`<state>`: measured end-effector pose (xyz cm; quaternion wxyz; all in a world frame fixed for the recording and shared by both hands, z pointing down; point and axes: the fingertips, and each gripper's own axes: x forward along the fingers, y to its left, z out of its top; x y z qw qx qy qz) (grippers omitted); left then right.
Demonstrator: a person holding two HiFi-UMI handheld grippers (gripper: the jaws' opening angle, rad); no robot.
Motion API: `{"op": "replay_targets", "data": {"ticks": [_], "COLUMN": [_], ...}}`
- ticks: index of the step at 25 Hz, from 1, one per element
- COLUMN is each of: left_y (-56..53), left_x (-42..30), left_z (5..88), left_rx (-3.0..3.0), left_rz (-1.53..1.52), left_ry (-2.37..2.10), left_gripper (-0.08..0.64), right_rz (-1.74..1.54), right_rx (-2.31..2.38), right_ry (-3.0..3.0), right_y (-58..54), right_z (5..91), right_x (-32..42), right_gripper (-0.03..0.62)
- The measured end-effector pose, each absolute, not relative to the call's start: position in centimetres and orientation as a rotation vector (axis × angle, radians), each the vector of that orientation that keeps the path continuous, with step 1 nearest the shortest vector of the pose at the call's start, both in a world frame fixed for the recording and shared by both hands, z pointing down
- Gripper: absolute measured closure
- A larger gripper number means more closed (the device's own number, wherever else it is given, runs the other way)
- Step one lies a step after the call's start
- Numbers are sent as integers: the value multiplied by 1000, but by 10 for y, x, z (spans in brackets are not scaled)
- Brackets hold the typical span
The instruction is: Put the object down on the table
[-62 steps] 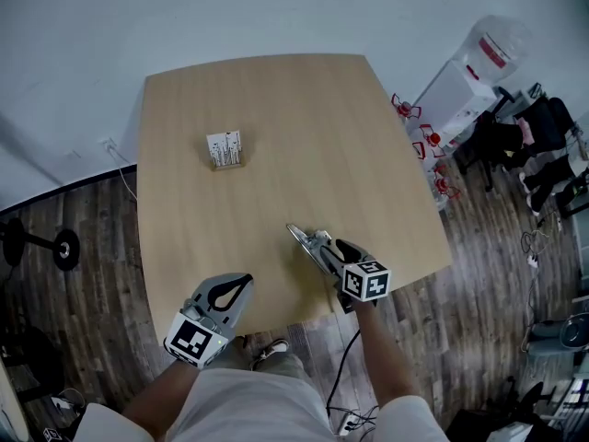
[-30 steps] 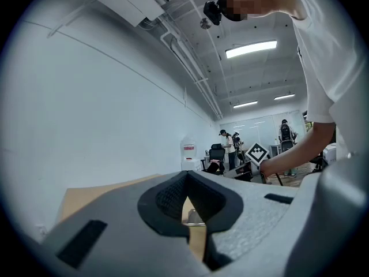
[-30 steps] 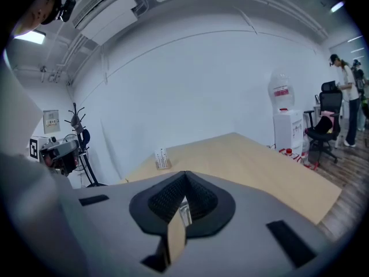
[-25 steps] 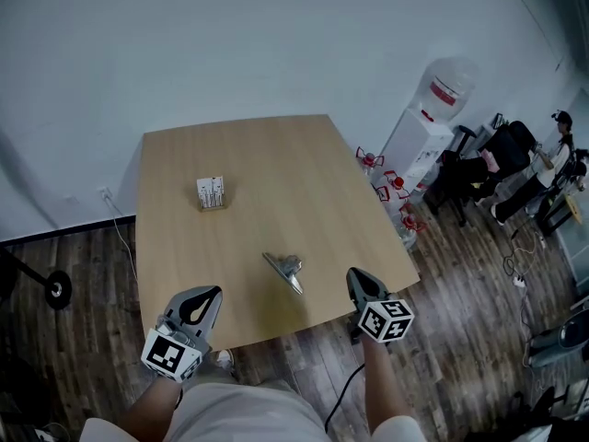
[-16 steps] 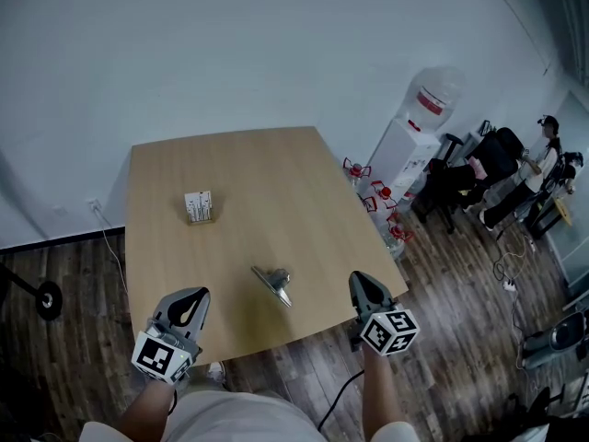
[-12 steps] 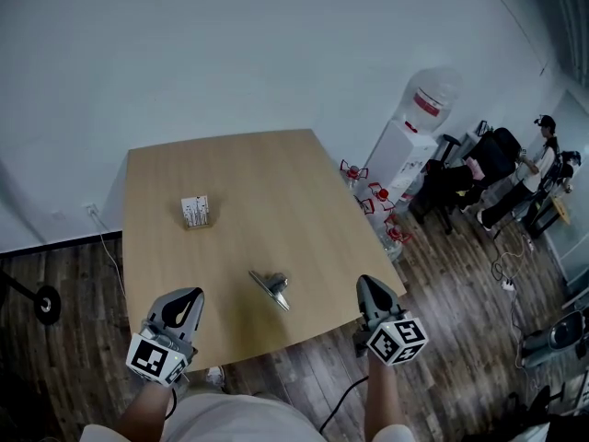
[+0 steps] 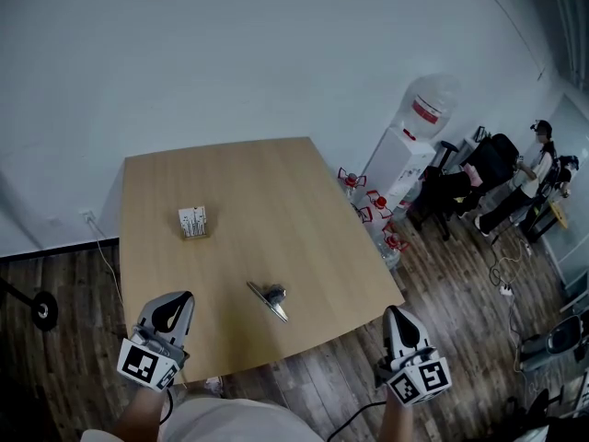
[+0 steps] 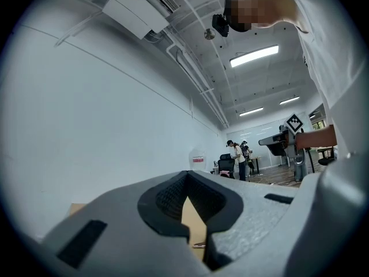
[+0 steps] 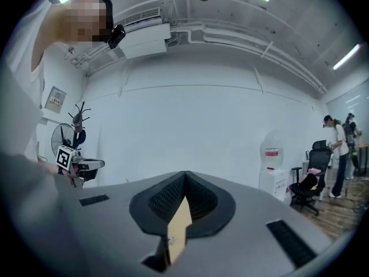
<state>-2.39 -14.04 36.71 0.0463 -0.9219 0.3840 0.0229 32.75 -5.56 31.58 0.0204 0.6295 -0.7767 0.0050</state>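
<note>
A small shiny metal object (image 7: 268,300) lies by itself on the wooden table (image 7: 276,201), near the front edge. My left gripper (image 7: 181,296) hovers at the table's front left corner, jaws together with nothing in them. My right gripper (image 7: 393,311) is off the table past its front right corner, over the floor, also shut and empty. In the left gripper view the left gripper (image 8: 185,175) has its jaw tips meeting, and a strip of tabletop shows through the gap below them. The right gripper (image 9: 184,175) looks the same in the right gripper view.
A small printed box (image 7: 192,221) stands on the table's left part. A water dispenser (image 7: 414,132) and red items (image 7: 368,212) on the floor are right of the table. People and chairs (image 7: 515,178) are at the far right. A weight plate (image 7: 41,309) lies on the floor at left.
The right gripper, on the metal object 2.5 s ago, has left it on the table and drawn back beyond the front right corner. The left gripper has also pulled back a little.
</note>
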Motion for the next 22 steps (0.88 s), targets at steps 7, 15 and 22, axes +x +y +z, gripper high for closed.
{"op": "replay_targets", "data": {"ticks": [7,15,22], "left_y": [-141,-140,-149], "left_x": [-43,-46,-40], "left_z": [358,346,346], "left_rx": [-2800,-2793,-2802], "left_rz": [79,101,111], "left_ry": [1214,1190,1151], "left_gripper": [555,555,555], "right_rz": [-75,-93,-109], "right_rx": [2049,2088,2093], "right_ry": [-2310,-2284,-2281], "right_y": [-40,-38,-46], "right_z": [307,305,304], "right_x": [319,311,304], "right_gripper": [595,595,595]}}
